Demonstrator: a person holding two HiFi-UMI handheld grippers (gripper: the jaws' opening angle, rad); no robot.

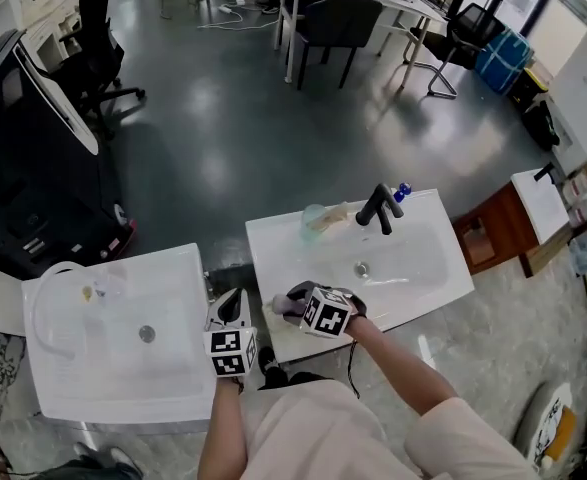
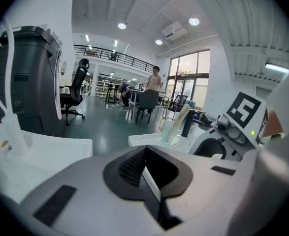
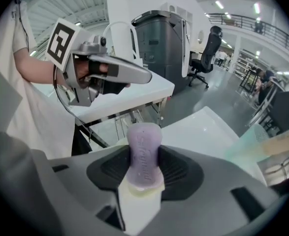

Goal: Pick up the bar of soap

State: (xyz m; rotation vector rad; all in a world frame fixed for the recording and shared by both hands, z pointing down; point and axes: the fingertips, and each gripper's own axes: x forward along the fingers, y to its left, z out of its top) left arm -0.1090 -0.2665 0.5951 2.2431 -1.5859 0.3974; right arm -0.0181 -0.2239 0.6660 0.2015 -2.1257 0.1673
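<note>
A pale purple bar of soap [image 3: 144,154] stands on end between the jaws of my right gripper [image 3: 144,144], whose black pads press on both its sides. In the head view this gripper [image 1: 289,306] hovers over the front left corner of the right-hand white sink [image 1: 273,238], and a pale end of the soap [image 1: 279,305] shows at its tip. My left gripper [image 1: 231,308] hangs just to the left, over the gap between the two sinks. Its jaws are shut with nothing between them [image 2: 145,157]. The right gripper view shows the left gripper [image 3: 143,76] up left.
A black tap [image 1: 378,208] and a clear cup with a toothbrush [image 1: 315,220] stand at the back of the right sink. A second white sink [image 1: 173,268] lies at the left. A black machine [image 1: 23,148] stands behind it, and a wooden stand [image 1: 493,233] at the right.
</note>
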